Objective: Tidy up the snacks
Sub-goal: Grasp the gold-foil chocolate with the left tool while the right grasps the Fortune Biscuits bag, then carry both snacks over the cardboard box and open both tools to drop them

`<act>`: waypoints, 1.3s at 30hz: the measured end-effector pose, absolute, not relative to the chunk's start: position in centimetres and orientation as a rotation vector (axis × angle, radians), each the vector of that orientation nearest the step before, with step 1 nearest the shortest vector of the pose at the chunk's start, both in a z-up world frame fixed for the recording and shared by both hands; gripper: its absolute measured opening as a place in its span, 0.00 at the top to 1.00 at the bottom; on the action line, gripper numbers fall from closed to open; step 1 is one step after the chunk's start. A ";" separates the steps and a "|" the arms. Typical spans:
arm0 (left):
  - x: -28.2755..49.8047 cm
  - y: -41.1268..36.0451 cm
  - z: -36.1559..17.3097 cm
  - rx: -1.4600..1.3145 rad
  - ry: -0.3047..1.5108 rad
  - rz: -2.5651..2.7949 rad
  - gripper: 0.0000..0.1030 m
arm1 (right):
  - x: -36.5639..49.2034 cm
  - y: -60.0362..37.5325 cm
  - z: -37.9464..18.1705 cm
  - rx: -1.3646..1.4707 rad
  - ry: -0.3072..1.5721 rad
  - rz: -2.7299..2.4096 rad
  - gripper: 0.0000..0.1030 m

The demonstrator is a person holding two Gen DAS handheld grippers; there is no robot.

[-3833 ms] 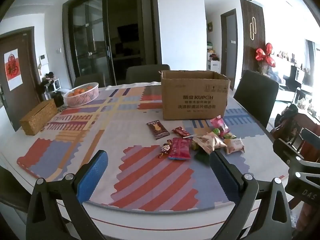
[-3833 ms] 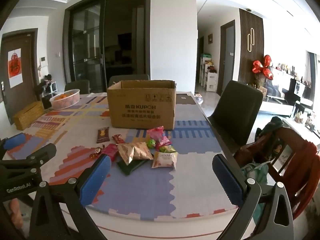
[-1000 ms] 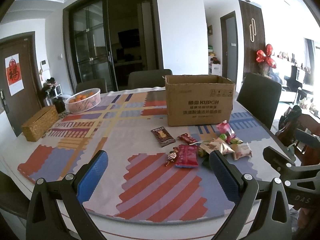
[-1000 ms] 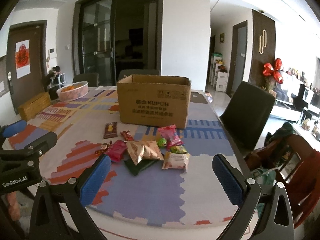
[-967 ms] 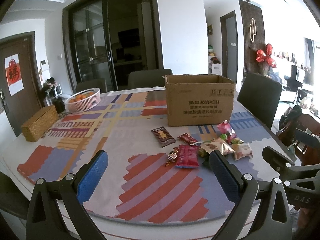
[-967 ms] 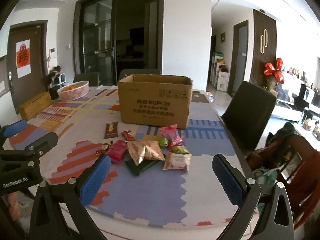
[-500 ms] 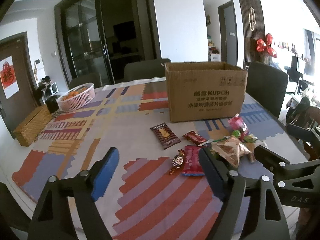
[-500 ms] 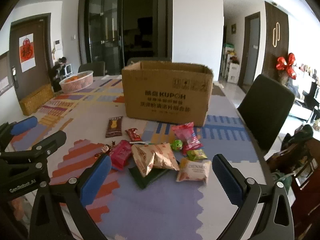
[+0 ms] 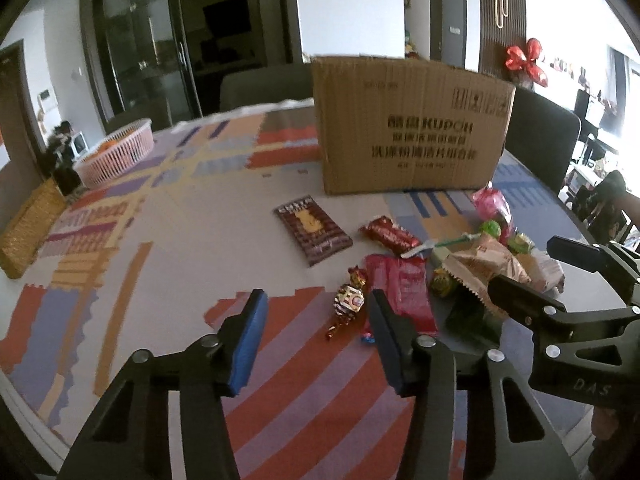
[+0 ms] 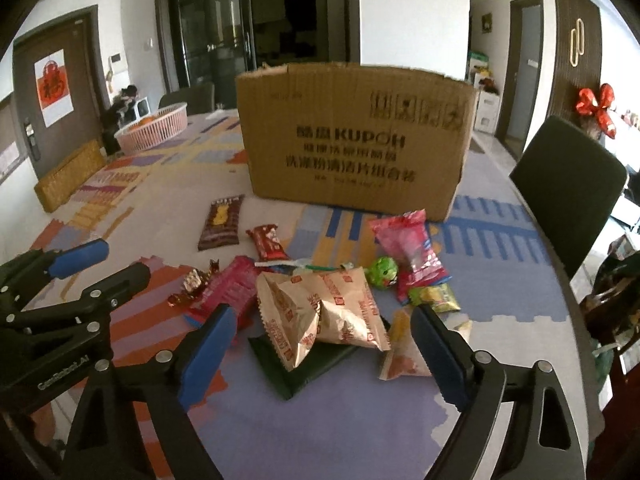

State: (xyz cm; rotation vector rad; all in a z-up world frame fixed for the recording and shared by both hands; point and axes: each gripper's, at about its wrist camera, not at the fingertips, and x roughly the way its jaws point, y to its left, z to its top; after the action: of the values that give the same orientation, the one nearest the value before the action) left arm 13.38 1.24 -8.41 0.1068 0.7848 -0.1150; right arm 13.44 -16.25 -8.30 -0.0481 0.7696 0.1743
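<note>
Left wrist view: far left on the patterned worktop [image 9: 192, 240] sit a woven straw-coloured box [image 9: 28, 232] and a pink plastic basket [image 9: 120, 150], both well apart from the snacks. The left tongs [image 9: 316, 320] have just been closing, yet stand released with nothing between the blue pads; they hang above the red stripes, just left of a small gold-and-red foil-wrapped candy [image 9: 348, 304]. Beyond it lies a dark brown flat chocolate packet [image 9: 314, 228], then a flat red wrapped bar [image 9: 400, 296]. In the right wrist view the right tongs [image 10: 320, 340], also just narrowed, remain released, straddling without touching a crinkled tan paper snack bag [image 10: 324, 308] lying on a dark green packet [image 10: 304, 364]. Behind stands the open brown cardboard carton [image 10: 352, 140], the likely destination. Judged from this, the reach for the first snacks is in hand; next, each pair should sink onto its packet and pinch before lifting toward the carton.
</note>
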 end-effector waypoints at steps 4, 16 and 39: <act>14.4 1.0 -9.4 0.098 0.829 -0.147 0.58 | 14.5 -16.3 -9.2 -0.048 0.798 0.177 0.17; 17.0 0.5 -11.6 0.086 0.911 -0.197 0.74 | 16.6 -16.5 -11.0 -0.042 0.853 0.186 0.18; 16.7 0.6 -11.3 0.053 0.895 -0.195 0.79 | 16.1 -16.1 -11.2 -0.048 0.884 0.239 0.56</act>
State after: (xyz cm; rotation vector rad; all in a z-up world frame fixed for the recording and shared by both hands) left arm 16.71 0.58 -11.29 0.0527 0.8951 -0.1946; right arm 16.06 -16.12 -11.21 -0.0482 0.8838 0.2394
